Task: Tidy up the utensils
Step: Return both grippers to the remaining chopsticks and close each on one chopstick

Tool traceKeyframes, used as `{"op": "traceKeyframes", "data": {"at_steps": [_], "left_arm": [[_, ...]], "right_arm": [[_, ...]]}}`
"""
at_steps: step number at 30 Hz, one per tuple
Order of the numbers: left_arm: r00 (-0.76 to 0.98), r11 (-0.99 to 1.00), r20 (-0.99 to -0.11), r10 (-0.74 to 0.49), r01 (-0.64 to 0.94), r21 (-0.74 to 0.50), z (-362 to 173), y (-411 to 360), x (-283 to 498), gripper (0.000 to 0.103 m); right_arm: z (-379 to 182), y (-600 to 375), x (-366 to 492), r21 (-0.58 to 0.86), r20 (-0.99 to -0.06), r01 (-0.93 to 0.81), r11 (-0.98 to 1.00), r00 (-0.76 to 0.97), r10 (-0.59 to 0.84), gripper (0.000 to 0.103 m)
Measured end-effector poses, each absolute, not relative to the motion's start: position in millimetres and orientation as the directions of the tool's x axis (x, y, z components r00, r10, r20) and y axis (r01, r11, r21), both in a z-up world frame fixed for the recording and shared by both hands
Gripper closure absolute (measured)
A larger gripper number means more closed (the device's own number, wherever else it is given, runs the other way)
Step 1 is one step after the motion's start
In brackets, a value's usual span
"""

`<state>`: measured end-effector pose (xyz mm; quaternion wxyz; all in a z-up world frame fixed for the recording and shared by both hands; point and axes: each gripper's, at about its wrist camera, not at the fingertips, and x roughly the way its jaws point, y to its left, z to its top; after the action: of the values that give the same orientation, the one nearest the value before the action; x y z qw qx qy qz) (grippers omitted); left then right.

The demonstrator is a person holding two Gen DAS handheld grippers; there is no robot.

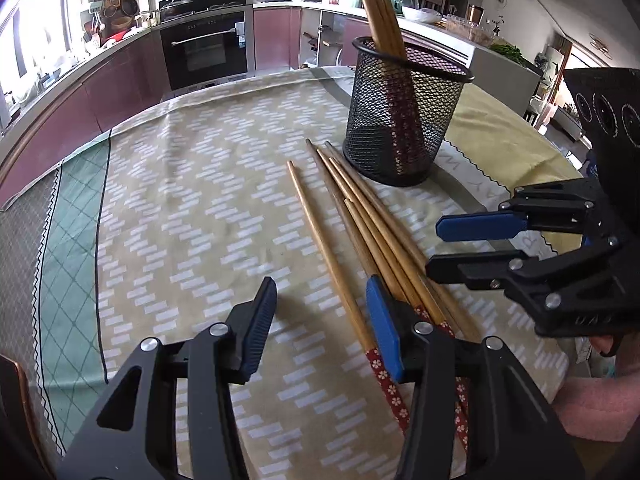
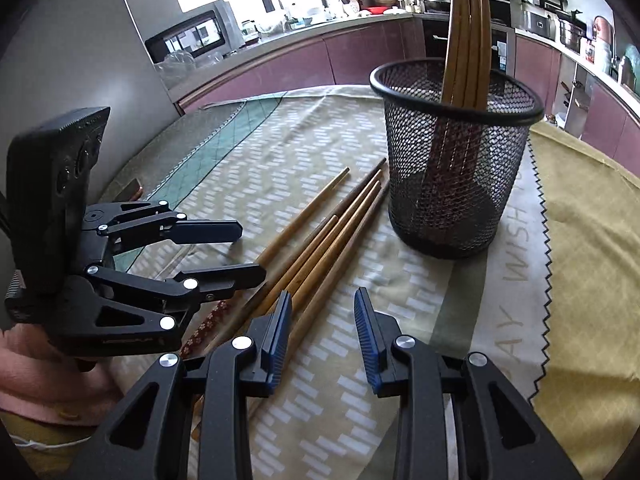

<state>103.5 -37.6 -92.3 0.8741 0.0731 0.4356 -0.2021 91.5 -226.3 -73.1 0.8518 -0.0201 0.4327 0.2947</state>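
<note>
Black mesh cup (image 1: 404, 120) stands upright on the patterned cloth (image 1: 180, 200) over the counter, w/ a few wooden chopsticks (image 1: 378, 12) leaning inside, tops sticking out above the rim. Loose chopsticks (image 1: 360, 232) lie flat on the cloth just beside the cup's base, thin ends toward it, red-flowered handle ends away from it.

Left gripper (image 1: 320, 320): jaws partly open, nothing held; one loose chopstick runs between the fingers, pads not on it.

Right gripper (image 2: 322, 336): also partly open, empty, just above the cloth on the near side of the cup, loose chopsticks beside its left finger.

Pink sleeve (image 2: 36, 376) behind the left gripper.
</note>
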Motion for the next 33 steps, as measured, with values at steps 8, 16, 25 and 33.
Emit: {"op": "traceKeyframes", "data": {"at_steps": [8, 16, 25, 33], "left_arm": [[0.546, 0.913, -0.792, -0.273, 0.407, -0.034, -93, -39, 112, 0.062], [0.547, 0.917, -0.796, -0.259, 0.397, -0.026, -92, -36, 119, 0.070], [0.554, 0.924, -0.795, -0.247, 0.382, -0.021, -92, -41, 132, 0.069], [0.555, 0.939, -0.789, -0.262, 0.336, -0.075, -89, -36, 136, 0.095]], "right_arm": [[-77, -220, 96, 0.191, -0.755, -0.498, 0.846, 0.476, 0.450, 0.073], [-77, -221, 100, 0.174, -0.773, -0.489, 0.855, 0.470, 0.426, 0.077], [-79, -210, 120, 0.180, -0.763, -0.448, 0.876, 0.498, 0.412, 0.090], [-78, -227, 114, 0.239, -0.743, -0.417, 0.877, 0.502, 0.442, 0.097]]}}
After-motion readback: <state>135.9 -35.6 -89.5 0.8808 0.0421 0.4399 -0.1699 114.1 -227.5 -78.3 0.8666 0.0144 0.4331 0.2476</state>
